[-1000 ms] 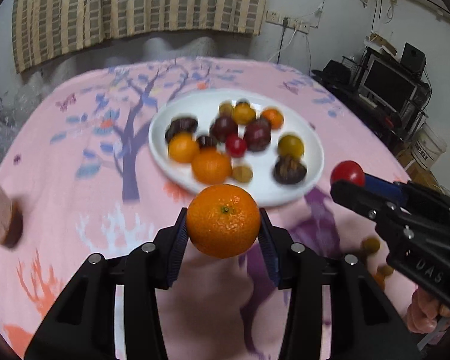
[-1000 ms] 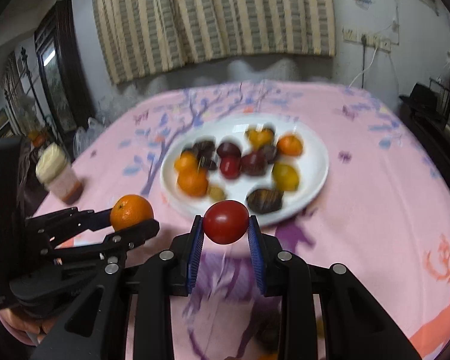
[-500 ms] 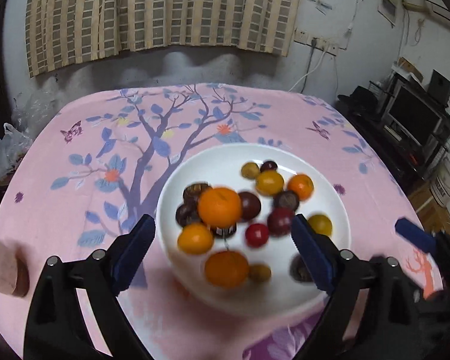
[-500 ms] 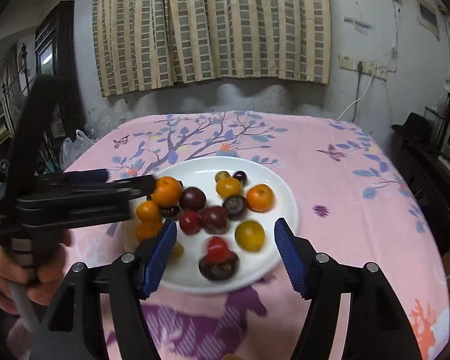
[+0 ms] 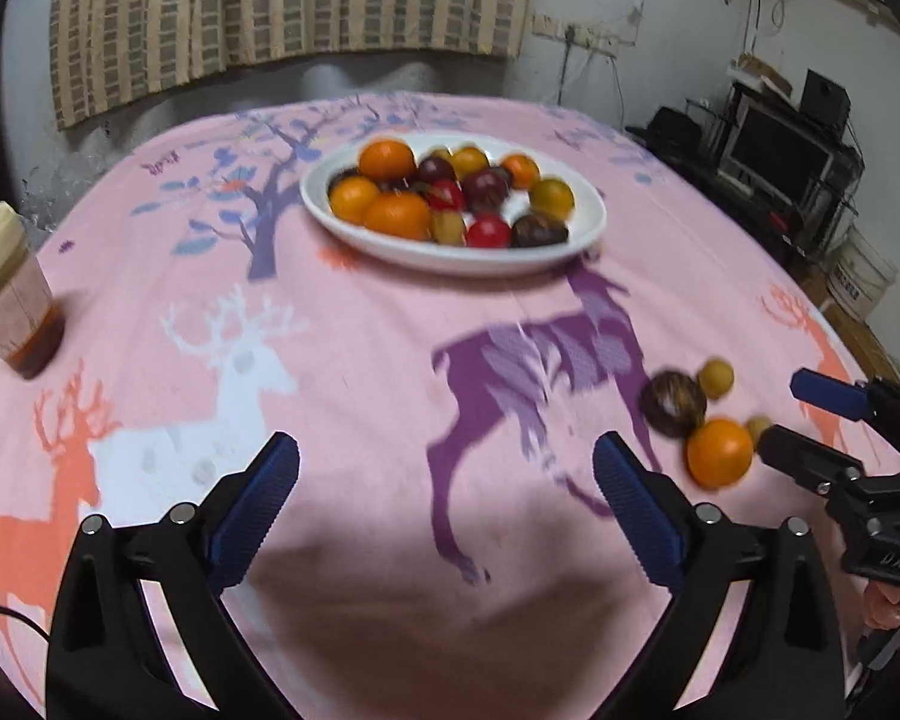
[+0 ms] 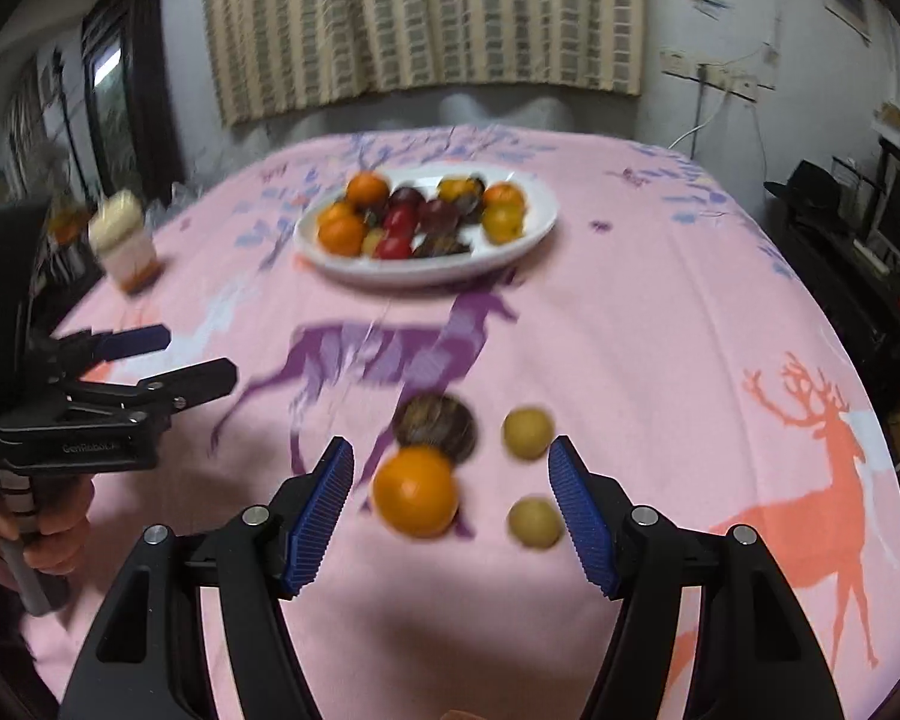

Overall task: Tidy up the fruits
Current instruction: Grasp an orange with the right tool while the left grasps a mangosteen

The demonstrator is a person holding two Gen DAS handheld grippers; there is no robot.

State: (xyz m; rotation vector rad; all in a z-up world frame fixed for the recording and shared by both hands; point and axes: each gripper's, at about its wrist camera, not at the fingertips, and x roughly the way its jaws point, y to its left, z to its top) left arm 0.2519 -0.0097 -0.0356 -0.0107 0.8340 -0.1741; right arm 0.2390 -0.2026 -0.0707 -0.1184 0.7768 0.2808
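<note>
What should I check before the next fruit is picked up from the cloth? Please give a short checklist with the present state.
1. Left gripper empty, jaws just opened wide: ok.
2. Right gripper open, nothing clamped: ok.
3. Loose fruit within view of the right gripper, namely orange, dark fruit and two small yellow fruits: ok.
4. Orange clear of its neighbours: not ok, it sits against the dark fruit.
5. Plate has free space on its right side: ok.
6. Cup away from the working area: ok.
</note>
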